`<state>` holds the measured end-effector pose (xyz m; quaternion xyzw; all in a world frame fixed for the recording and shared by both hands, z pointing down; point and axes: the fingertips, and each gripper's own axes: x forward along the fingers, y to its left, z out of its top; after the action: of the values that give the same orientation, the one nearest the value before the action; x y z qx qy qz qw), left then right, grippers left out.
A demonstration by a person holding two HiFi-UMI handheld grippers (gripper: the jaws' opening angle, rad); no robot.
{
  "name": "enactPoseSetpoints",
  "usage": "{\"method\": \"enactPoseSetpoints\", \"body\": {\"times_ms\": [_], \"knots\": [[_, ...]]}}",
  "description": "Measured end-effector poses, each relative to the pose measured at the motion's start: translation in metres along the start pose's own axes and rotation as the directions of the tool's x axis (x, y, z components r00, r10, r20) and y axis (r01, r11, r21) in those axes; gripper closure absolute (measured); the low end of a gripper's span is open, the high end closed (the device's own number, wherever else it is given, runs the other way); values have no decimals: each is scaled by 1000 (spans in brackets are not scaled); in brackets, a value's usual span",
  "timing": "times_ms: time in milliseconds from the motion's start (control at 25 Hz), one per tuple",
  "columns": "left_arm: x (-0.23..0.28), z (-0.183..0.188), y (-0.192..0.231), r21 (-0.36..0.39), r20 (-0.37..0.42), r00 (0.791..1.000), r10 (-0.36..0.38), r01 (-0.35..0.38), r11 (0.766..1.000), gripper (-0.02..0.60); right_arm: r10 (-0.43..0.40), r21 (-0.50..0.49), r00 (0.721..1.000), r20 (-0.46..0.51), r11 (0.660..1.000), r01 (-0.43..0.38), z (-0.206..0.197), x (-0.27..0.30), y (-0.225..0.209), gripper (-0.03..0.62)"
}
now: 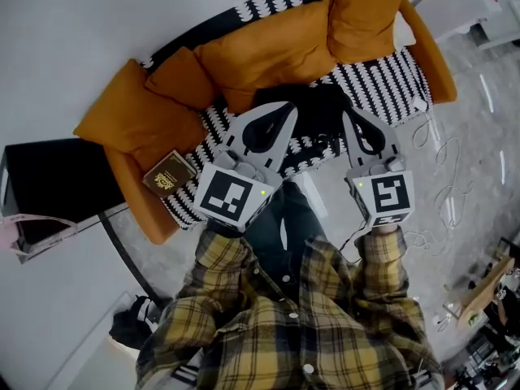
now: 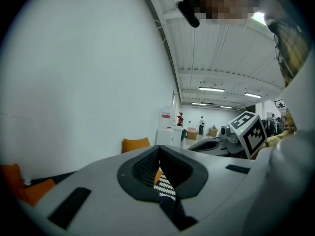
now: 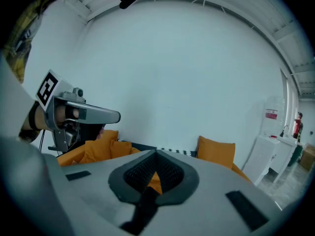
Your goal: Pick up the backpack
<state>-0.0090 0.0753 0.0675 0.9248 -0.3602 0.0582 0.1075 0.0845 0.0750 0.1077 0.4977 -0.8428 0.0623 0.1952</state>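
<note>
Backpack (image 1: 315, 104), black, lay on the seat of the orange sofa (image 1: 122, 120), on the black-and-white patterned throw (image 1: 382, 84), directly ahead of both tools in the head view. Its long axis appeared to run across the seat, left to right. The left gripper (image 1: 286, 110) pointed at its left end and the right gripper (image 1: 348, 119) at its right end; neither was clearly nearer. Contact could not be confirmed.

Both grippers had their jaws fully closed and held nothing; neither gripper view showed any object between the pads. The jaws would need to open before any grasp.

Orange cushions (image 1: 268, 51) stood behind the backpack against the sofa back. A brown book (image 1: 169, 174) lay well to the left on the seat. White cables (image 1: 426, 132) trailed on the floor to the right. Nothing stood between the grippers and the backpack.
</note>
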Motion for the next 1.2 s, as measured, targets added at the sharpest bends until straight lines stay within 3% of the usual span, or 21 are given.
{"method": "enactPoseSetpoints", "body": {"times_ms": [440, 1200], "knots": [[37, -109, 48, -61, -160, 986, 52, -62, 996, 565, 21, 12, 990, -136, 1000, -20, -95, 67, -38, 579], [74, -262, 90, -112, -346, 927, 142, -191, 975, 565, 83, 144, 953, -293, 989, -41, -245, 137, -68, 579]]}}
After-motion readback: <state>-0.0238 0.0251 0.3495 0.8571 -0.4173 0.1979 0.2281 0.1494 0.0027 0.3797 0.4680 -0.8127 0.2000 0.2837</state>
